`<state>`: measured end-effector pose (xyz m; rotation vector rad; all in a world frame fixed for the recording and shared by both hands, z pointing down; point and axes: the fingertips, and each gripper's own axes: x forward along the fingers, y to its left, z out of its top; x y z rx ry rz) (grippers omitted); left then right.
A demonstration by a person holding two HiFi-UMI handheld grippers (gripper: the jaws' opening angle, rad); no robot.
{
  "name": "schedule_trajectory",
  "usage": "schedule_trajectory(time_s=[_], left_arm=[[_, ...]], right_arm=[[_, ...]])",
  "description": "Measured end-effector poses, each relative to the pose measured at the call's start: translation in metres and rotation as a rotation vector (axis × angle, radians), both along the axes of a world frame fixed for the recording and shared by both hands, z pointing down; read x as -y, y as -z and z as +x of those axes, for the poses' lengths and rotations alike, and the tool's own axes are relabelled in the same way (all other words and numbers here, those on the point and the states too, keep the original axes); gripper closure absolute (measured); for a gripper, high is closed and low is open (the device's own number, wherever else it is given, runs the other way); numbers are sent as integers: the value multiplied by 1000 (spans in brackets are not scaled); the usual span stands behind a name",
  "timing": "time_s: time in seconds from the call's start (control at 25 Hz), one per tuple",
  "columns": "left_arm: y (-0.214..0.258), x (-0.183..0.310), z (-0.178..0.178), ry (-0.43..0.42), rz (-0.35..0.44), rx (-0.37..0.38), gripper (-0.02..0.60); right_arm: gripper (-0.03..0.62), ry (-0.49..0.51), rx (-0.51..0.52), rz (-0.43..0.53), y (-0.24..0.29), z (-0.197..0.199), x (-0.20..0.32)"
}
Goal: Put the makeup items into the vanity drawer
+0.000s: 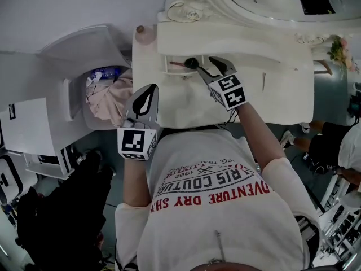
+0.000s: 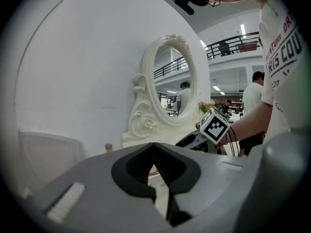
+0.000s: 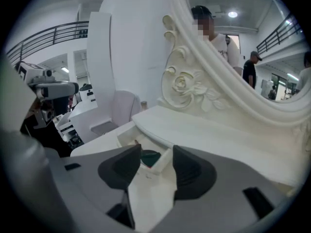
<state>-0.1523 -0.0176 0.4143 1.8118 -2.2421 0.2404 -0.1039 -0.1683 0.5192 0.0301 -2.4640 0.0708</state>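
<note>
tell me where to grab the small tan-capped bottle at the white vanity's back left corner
Grip the small tan-capped bottle by its round body below the cap, jaws on either side, coming in level from the front, likely with the left gripper: it stands upright.

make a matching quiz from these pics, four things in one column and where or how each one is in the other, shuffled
Things
1. left hand-held gripper
2. right hand-held gripper
3. dark item
4. flowers

Place or state
a. lying in the open drawer
b. jaws shut, nothing between them
c. to the right of the mirror
d. jaws open, just above the drawer

Pairs: 1-b, 2-d, 3-a, 4-c
</note>
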Motion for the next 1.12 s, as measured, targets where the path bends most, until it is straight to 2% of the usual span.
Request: schedule_trajectory(time_s=[0.2,0.4,0.56,0.8,0.96,1.12], left_arm=[[4,47,28,-115,9,13,571],[5,89,62,-194,7,23,571],[-2,119,93,-239,-1,6,571],[-14,158,138,-273,-10,-21,571],[-24,173,163,-306,-30,-30,571],[-30,179,171,-303,-41,-35,571]], right_arm=[[418,-124,-19,4,-3,56,40],[418,-226,-38,6,-9,114,79],[418,-327,-76,-8,-22,165,112],[418,-422,-148,-29,-51,224,152],[418,-452,-173,-67,-70,243,170],[419,-452,-177,-82,-85,241,180]])
